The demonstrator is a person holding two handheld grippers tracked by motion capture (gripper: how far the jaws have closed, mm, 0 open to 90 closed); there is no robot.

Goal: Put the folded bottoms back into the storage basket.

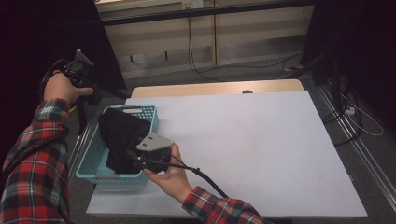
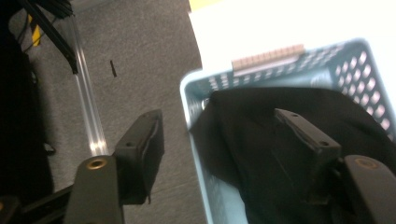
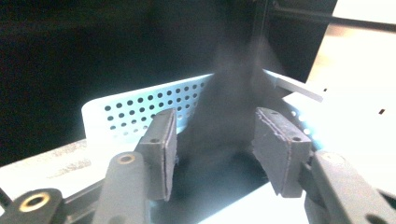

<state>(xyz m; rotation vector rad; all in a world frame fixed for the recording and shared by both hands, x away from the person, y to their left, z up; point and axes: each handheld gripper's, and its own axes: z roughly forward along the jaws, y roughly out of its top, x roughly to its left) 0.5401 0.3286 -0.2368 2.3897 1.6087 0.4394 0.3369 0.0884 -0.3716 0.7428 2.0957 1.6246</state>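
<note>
We see a light blue basket (image 1: 88, 161) with perforated walls sitting at the near left corner of a white table (image 1: 261, 154), partly overhanging its left edge. Inside it lies a black cloth (image 1: 119, 135), bunched up and rising above the rim on the far side.

The right gripper (image 1: 140, 158) is held just over the basket's near right part, right at the cloth, with the hand (image 1: 170, 175) behind it and a cable trailing back toward the red plaid sleeve (image 1: 219, 210). In the right gripper view its jaws stand apart, with the dark cloth (image 3: 229, 121) blurred and hanging between them; the pads do not press on it, so nothing is gripped. The basket's wall (image 3: 140, 109) shows behind the jaws.

The left gripper (image 1: 79, 70) is raised off to the left of the table, above the grey floor (image 1: 261, 70), well apart from the basket. In the left gripper view its jaws are also spread wide and hold nothing: one jaw lies over the floor (image 2: 140, 60), the other over the cloth (image 2: 243, 135) in the basket (image 2: 196, 88) below.
</note>
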